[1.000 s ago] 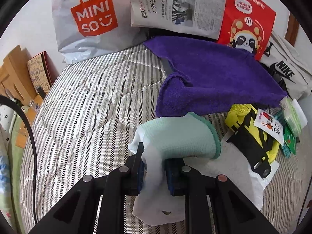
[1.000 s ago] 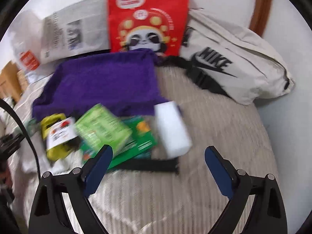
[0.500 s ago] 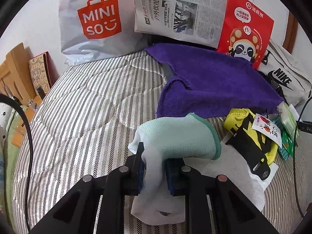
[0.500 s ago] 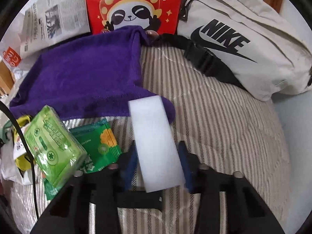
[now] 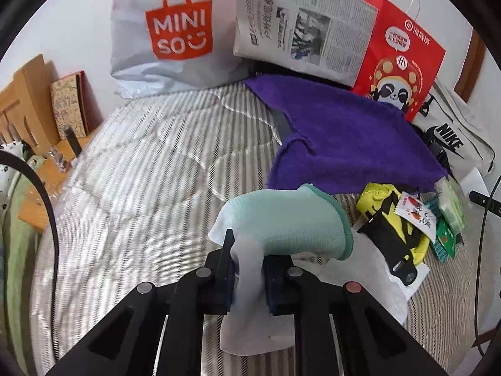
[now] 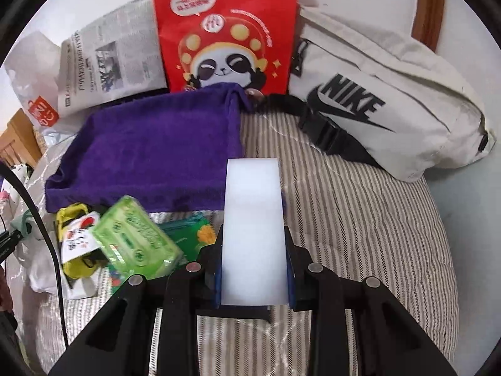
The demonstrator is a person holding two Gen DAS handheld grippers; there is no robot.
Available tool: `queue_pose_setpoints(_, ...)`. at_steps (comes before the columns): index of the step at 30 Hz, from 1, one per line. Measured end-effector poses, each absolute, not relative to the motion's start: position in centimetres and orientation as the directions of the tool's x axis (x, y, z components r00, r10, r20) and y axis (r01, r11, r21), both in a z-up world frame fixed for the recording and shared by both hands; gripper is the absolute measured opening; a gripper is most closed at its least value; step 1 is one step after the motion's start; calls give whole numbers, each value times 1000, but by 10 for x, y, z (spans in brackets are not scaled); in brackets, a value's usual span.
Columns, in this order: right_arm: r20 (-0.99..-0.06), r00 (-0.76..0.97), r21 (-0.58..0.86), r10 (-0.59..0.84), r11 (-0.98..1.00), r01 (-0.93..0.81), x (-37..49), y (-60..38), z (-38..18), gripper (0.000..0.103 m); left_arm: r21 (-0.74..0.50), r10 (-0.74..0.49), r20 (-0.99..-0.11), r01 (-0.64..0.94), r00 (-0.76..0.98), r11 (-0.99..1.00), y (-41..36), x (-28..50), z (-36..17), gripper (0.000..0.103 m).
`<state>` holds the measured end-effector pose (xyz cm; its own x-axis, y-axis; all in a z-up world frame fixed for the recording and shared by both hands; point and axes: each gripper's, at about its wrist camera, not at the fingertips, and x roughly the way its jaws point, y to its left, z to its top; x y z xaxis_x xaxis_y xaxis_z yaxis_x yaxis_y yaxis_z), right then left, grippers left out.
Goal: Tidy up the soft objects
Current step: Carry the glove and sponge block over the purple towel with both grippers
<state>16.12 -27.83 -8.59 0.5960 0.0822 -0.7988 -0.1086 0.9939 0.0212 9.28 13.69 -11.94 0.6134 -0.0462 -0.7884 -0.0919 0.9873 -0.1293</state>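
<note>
My left gripper (image 5: 249, 269) is shut on a mint-green cloth (image 5: 291, 222) with a white underside, held above the striped bed (image 5: 141, 188). My right gripper (image 6: 254, 269) is shut on a white sponge block (image 6: 253, 225), lifted over the bed (image 6: 360, 219). A purple towel (image 5: 344, 144) lies spread at the back; it also shows in the right wrist view (image 6: 156, 150). A yellow and black pouch (image 5: 391, 219), a green tissue pack (image 6: 137, 238) and a green packet (image 6: 191, 232) lie in front of the towel.
Along the wall stand a Miniso bag (image 5: 169, 37), a newspaper (image 5: 303, 31), a red panda bag (image 6: 225, 28) and a white Nike bag (image 6: 391, 100). A white paper sheet (image 5: 375, 279) lies under the pouch. Wooden furniture (image 5: 22, 103) is at the left.
My right gripper went from open to shut on the white sponge and lifted it. My left gripper kept hold of the green cloth and drew back a little from the towel.
</note>
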Motion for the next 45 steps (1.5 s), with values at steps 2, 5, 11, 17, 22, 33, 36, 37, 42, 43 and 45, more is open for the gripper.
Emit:
queue_pose_setpoints(2, -792, 603, 24, 95, 992, -125, 160, -271, -81, 29, -121, -38, -781, -91, 624, 989, 139, 89, -112, 15)
queue_pose_setpoints(5, -792, 598, 39, 119, 989, -145, 159, -260, -76, 29, -110, -27, -775, -93, 631, 990, 142, 86, -101, 15)
queue_pose_setpoints(11, -785, 601, 41, 152, 980, -194, 163, -239, -66, 29, -136, -42, -745, -89, 666, 987, 145, 81, -73, 15)
queue_pose_setpoints(17, -779, 604, 35, 167, 974, -224, 171, -224, -58, 29, -123, -51, -722, -56, 690, 991, 131, 96, -50, 15)
queue_pose_setpoints(22, -771, 612, 49, 174, 975, -215, 187, -224, -54, 29, -169, -99, -707, -31, 700, 985, 123, 115, -39, 15)
queue_pose_setpoints(33, -771, 618, 57, 156, 983, -177, 253, -221, -63, 30, -216, -167, -705, 15, 690, 976, 102, 181, -37, 15)
queue_pose_setpoints(36, -773, 620, 33, 134, 985, -171, 274, -215, -73, 30, -242, -191, -708, 20, 680, 970, 99, 202, -43, 15)
queue_pose_setpoints(37, -774, 620, 32, 132, 985, -170, 278, -213, -75, 30, -252, -200, -709, 23, 676, 968, 98, 210, -46, 15)
queue_pose_setpoints(42, -785, 607, 16, 125, 983, -181, 304, -205, -88, 30, -266, -212, -727, 16, 653, 964, 93, 239, -60, 15)
queue_pose_setpoints(43, -784, 609, 9, 119, 983, -181, 308, -204, -89, 30, -274, -224, -730, 23, 646, 961, 91, 246, -64, 15)
queue_pose_setpoints(45, -790, 603, -6, 112, 982, -189, 315, -201, -93, 30, -279, -234, -737, 30, 634, 960, 88, 256, -69, 15)
